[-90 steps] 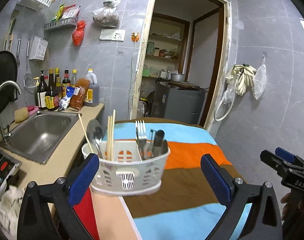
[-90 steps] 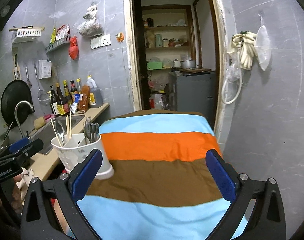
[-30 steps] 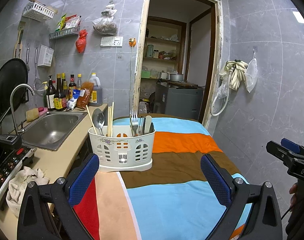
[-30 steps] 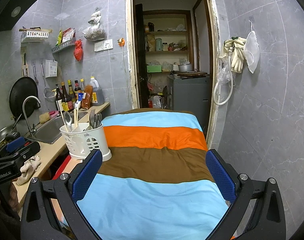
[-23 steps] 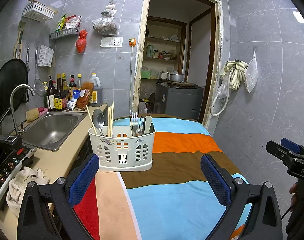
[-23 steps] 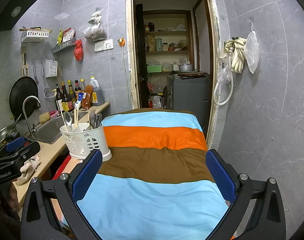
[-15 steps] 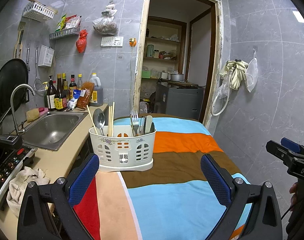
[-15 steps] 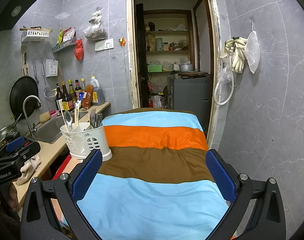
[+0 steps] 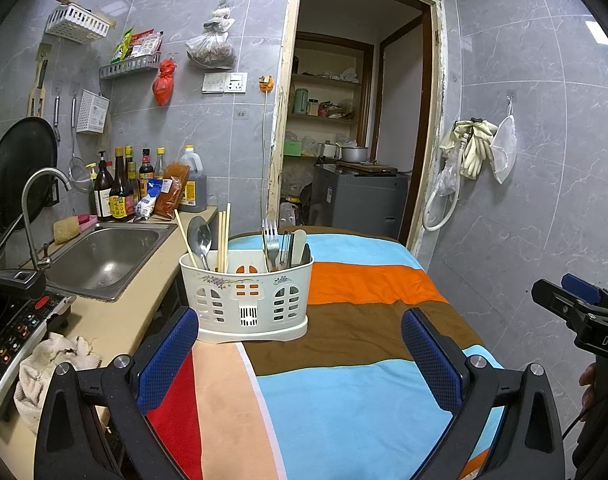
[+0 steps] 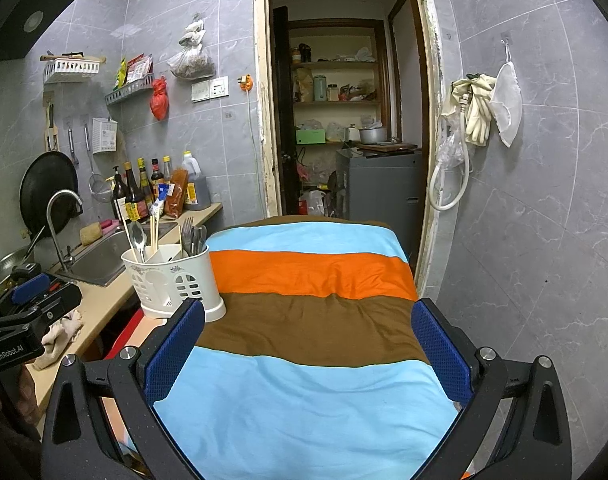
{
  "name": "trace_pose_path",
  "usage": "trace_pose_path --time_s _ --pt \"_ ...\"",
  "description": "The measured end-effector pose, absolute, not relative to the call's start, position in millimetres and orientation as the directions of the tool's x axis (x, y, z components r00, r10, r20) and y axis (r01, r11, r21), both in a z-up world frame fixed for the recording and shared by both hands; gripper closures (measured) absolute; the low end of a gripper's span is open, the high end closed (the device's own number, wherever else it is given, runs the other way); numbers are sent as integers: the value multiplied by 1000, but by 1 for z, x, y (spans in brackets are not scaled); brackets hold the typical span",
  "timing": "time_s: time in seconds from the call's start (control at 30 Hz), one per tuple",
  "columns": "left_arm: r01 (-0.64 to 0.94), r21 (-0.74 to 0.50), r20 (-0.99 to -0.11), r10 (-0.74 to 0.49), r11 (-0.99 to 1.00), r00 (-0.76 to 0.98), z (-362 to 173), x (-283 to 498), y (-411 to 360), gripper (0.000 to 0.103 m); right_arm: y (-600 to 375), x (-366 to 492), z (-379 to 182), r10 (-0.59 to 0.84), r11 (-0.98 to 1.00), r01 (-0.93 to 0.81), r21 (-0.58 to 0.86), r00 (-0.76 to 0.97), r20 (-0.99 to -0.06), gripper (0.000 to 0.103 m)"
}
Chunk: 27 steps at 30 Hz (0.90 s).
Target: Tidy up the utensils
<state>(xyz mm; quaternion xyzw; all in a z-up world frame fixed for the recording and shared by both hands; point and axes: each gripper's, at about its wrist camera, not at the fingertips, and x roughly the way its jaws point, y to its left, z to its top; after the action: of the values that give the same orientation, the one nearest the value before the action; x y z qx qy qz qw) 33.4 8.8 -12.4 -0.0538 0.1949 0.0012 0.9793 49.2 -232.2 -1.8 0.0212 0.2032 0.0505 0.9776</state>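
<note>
While utensil caddy (image 9: pixel 246 298) stands far left on striped cloth (image 9: pixel 344 380): left gripper (image 9: pixel 298 356), right gripper (image 10: pixel 306 342) spread wide, empty, touching nothing.

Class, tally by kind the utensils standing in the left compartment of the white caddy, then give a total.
Left compartment of the white caddy:
Chopsticks: 3 (one leaning, two upright)
Spoon: 1
Total: 4
</note>
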Motion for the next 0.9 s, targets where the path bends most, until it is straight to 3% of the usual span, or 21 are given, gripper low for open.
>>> trace_pose_path --time_s 0.9 --pt "-23 -104 -382 -18 994 924 -13 34 8 1 -234 50 -3 109 994 -92 61 911 -397 2"
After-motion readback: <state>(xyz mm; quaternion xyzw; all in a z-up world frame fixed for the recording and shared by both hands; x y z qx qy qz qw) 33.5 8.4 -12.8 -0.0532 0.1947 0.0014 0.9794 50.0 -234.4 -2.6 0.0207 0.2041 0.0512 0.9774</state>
